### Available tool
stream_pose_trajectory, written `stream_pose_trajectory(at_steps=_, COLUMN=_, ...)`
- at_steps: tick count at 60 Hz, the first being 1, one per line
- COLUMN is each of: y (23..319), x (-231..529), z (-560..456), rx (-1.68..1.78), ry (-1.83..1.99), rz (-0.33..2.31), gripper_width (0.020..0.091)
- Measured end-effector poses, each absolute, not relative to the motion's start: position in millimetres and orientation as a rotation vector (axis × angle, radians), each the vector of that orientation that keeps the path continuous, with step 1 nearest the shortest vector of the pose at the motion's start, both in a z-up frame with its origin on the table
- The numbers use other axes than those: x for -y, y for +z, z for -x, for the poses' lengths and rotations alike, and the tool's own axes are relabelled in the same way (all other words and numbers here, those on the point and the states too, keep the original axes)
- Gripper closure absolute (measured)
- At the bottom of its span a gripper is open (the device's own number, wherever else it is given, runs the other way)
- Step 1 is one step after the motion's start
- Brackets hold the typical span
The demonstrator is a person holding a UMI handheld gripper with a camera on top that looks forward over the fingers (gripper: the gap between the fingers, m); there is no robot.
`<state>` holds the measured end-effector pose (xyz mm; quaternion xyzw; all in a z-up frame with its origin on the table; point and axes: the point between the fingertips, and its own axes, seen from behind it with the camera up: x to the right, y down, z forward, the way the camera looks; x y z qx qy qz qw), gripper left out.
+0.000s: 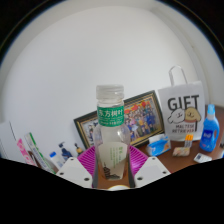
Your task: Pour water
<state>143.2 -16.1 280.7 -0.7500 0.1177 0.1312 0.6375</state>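
Currently the gripper [113,178] holds a clear plastic water bottle [111,130] upright between its two fingers. The pink pads [98,160] bracket the lower body of the bottle at either side, and no gap is visible between pad and plastic, so the jaws are closed to about the width of the bottle and appear to press on it from both sides. The contact line on the right-hand finger is partly hidden by the bottle itself, so firm pressure there is probable but cannot be confirmed.

The bottle stands vertical, with no visible tilt. A white screw cap [108,92] is in place on the neck. A green and white label [111,113] wraps the upper body, and the body below it is transparent.

Beyond the bottle, a framed picture [135,122] leans against a plain white wall [90,50]. To the right of the frame stands a white paper bag [184,118] printed with the word GIFT. A blue spray bottle [209,130] stands just beside the bag, at its far side. To the left of the fingers, several small items [55,155] are grouped low against the wall; they are too small to identify.
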Motion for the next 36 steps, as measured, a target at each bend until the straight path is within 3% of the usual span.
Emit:
stream_pose_trajectory(at_steps=8, y=231, x=-2, z=-221, rx=-0.109, ry=0.018, rz=1.788, gripper_width=0.0685)
stream_pose_trajectory(at_steps=20, y=140, x=-18, z=-276, rx=-0.038, ry=-0.024, rz=1.881, gripper_width=0.0684)
stream_pose_trajectory(at_steps=36, y=60, x=-20, z=-288, rx=-0.012, ry=0.01, rz=1.964, gripper_width=0.0673)
